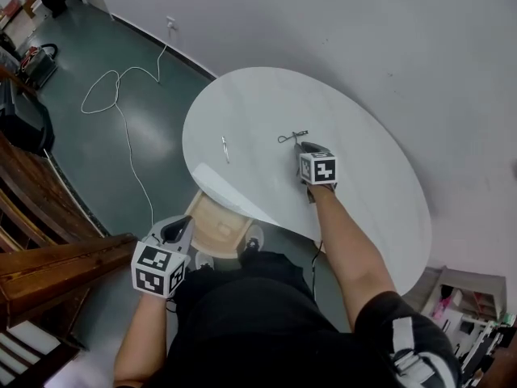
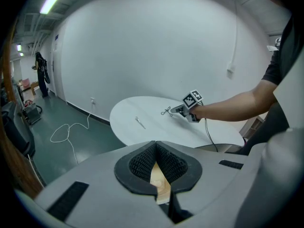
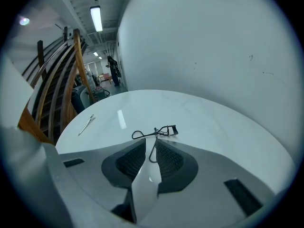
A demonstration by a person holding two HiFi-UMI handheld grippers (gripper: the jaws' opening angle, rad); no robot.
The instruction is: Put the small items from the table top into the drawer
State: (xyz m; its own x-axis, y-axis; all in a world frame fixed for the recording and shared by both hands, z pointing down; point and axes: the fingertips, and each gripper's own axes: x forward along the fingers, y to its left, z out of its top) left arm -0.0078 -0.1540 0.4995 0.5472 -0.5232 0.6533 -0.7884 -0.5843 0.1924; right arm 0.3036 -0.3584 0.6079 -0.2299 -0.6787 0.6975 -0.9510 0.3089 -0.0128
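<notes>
Left claw: pads pressed together at the tips, nothing pinched between them. Held low at the person's left, off the near rim of the desk, tilted downward above the drawer.

Drawer: pale wood, pulled out from under the near edge of the desk. Seen as a sliver of wood through the wedge behind the closed pads in the left gripper view. Contents too hidden to tell.

Right claw: pads slightly spread, not pressing on anything. Reaches over the middle of the desk on an outstretched bare forearm, tilted downward, tips at the desk top.

Eyelash curler: dark wire, lying flat on the desk. One handle loop between the tips of the right claw, the second loop and the curved clamp end just beyond them.

Slim metal clip: flat on the desk, well apart from the curler, toward the left side, near the rim.

Desk: round, white, glossy, far edge close to the wall.

Cable: white, looped on the dark green floor left of the desk.

Stair rail: wooden, at far left.
</notes>
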